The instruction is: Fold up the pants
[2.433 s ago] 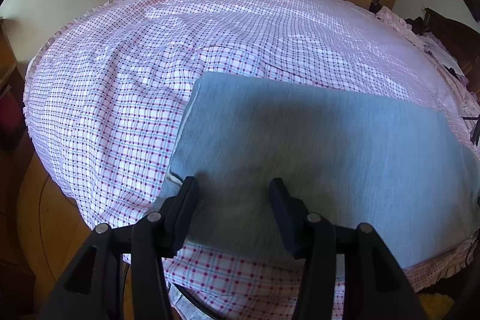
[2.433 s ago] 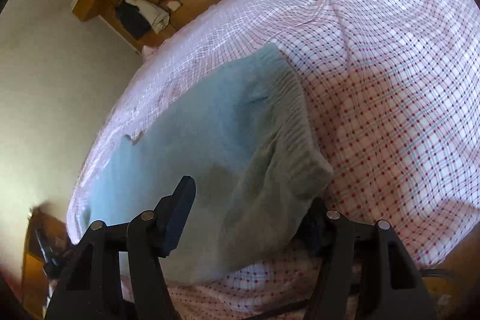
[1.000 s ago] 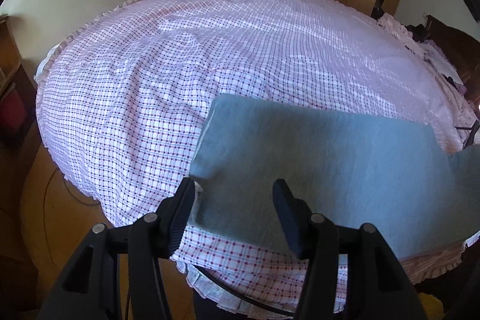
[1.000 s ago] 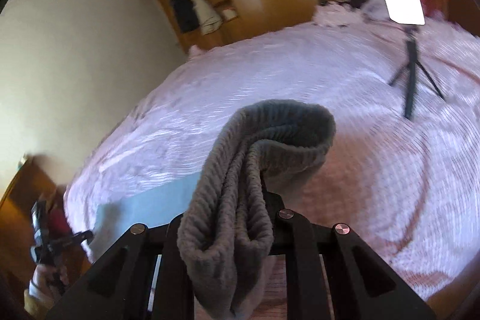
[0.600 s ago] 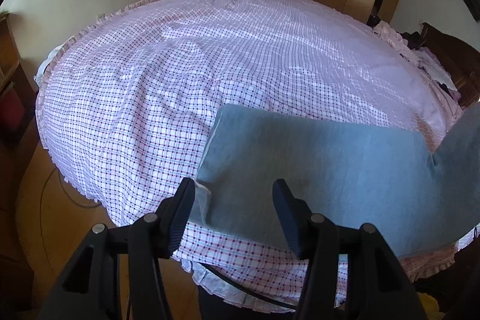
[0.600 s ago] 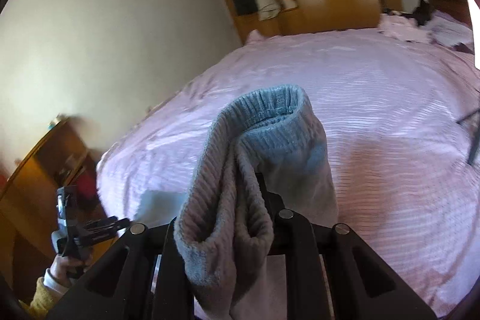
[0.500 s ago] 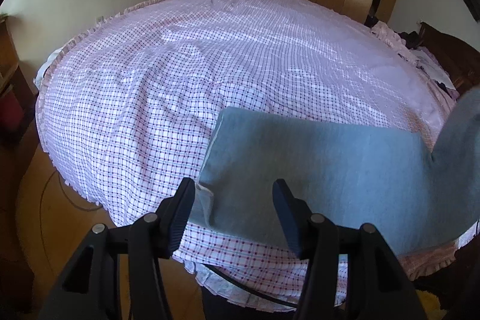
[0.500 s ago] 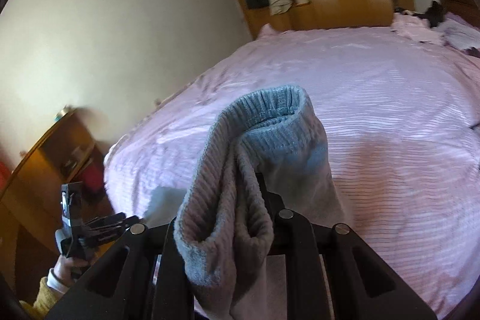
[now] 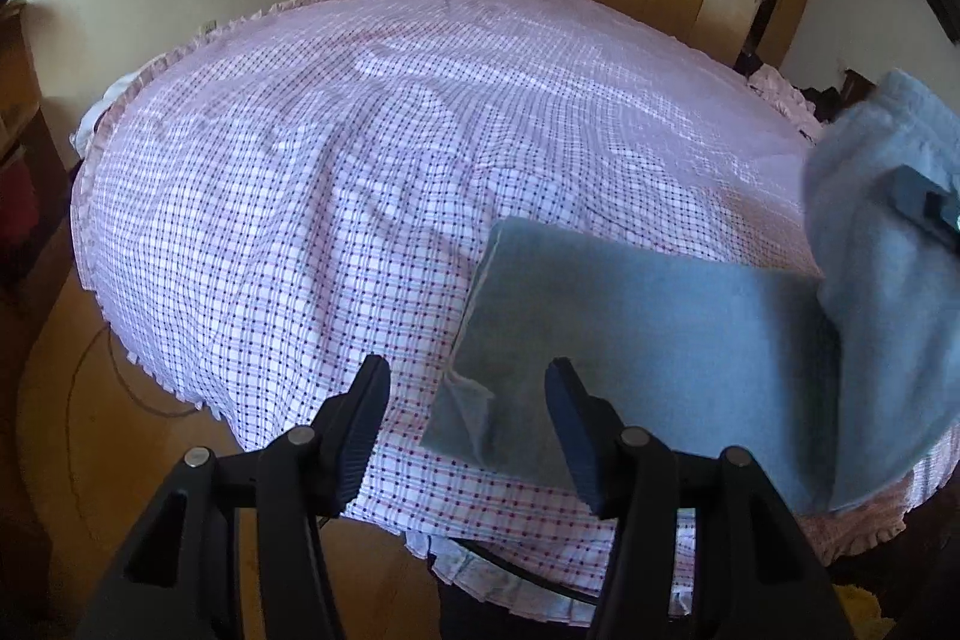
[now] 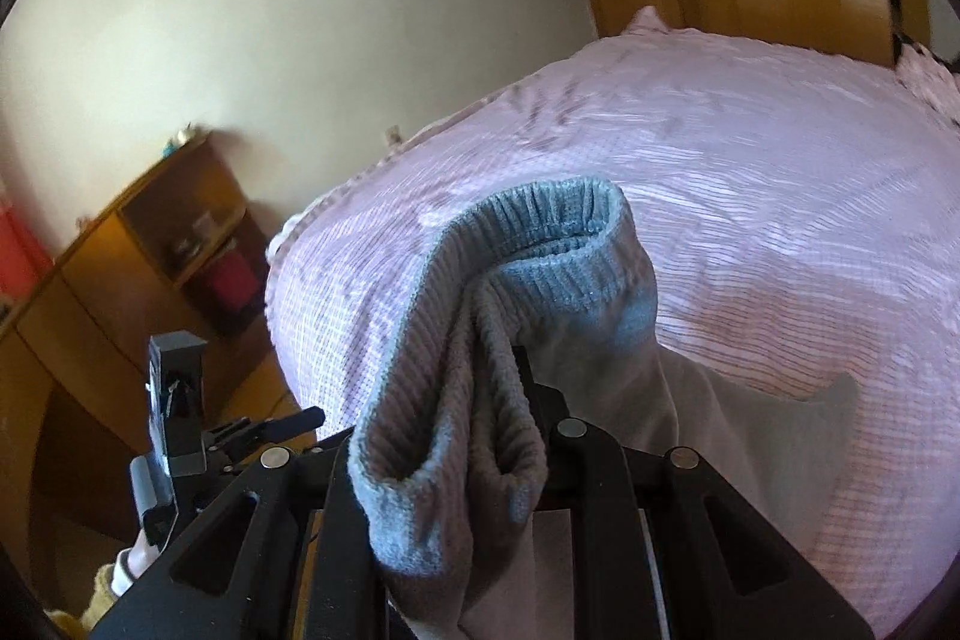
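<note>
While right claw (image 10: pixel 480 400) pinches pants (image 9: pixel 660 340) waistband aloft, left claw (image 9: pixel 468 424) hovers half-open, empty.

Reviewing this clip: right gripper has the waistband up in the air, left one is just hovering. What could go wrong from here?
The right gripper pinches only a bunched bit of ribbed waistband; it might slip out. The left gripper is open above the pants, pinning nothing, so the lower layer may drag or land skewed near the bed edge.
</note>
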`<state>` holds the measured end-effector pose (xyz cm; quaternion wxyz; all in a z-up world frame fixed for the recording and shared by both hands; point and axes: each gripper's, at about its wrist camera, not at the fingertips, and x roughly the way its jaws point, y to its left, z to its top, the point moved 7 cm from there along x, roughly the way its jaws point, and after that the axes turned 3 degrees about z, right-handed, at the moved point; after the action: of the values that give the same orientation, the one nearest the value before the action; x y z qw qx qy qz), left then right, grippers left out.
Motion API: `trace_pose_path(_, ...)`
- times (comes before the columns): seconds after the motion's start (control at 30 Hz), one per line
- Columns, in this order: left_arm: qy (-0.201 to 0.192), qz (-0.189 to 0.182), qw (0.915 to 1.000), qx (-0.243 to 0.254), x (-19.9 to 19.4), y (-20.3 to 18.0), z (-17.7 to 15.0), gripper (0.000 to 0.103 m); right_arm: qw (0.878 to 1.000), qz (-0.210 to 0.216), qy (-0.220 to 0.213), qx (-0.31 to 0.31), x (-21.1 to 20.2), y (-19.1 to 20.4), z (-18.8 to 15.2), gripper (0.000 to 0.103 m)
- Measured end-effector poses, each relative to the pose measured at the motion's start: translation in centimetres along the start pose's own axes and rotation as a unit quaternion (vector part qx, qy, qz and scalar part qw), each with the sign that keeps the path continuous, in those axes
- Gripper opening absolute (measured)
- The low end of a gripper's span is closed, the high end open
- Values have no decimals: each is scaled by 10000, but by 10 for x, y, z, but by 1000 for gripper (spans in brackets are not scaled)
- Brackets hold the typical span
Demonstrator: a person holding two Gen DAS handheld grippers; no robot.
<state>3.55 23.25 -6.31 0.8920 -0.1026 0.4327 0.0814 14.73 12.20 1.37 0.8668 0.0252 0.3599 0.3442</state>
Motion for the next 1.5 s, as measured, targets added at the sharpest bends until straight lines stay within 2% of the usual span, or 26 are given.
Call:
trace_pose_path(0.13, 37, -5, 10000, -71, 5, 8, -4, 57, 9995, 47, 219, -219, 40, 17, -2, 10)
trace_pose_path(0.33, 79, 29, 9998, -189, 8, 21, -10, 57, 9972, 160, 703, -194, 100, 32, -25, 11)
trace_pose_path(0.43, 115, 48, 9995, -305, 11, 29, -12, 57, 9959, 224, 860, -164, 113, 35, -33, 15)
trace_pose_path(0.5, 138, 63, 9992, -376, 13, 33, -14, 57, 9953, 325, 910, -75, 117, 36, -34, 27)
trace_pose_path(0.53, 147, 62, 9990, -417, 13, 34, -14, 57, 9952, 392, 900, -17, 116, 36, -34, 31)
trace_pose_path(0.6, 163, 36, 9987, -484, 14, 36, -15, 57, 9952, 410, 880, 105, 111, 32, -34, 49)
trace_pose_path(0.67, 179, 2, 9985, -519, 13, 35, -15, 57, 9948, 505, 847, 250, 100, 27, -34, 55)
trace_pose_path(0.8, 146, 5, 9987, -496, 7, 33, -14, 57, 9909, 813, 866, 637, 76, 11, -40, 55)
trace_pose_path(0.9, 77, -82, 9982, -587, 1, 30, -10, 57, 9895, 876, 865, 762, 56, -4, -45, 55)
trace_pose_path(1.1, -189, -444, 9963, -709, -26, 17, 0, 57, 9940, 458, 674, 729, 11, -38, -58, 55)
trace_pose_path(1.27, -324, -649, 9951, -678, -37, 3, 6, 57, 9951, -257, 670, 675, -7, -69, -80, 55)
trace_pose_path(1.5, -36, -486, 9970, -602, -14, -17, -3, 57, 9895, -314, 777, 1174, -10, -94, -102, 55)
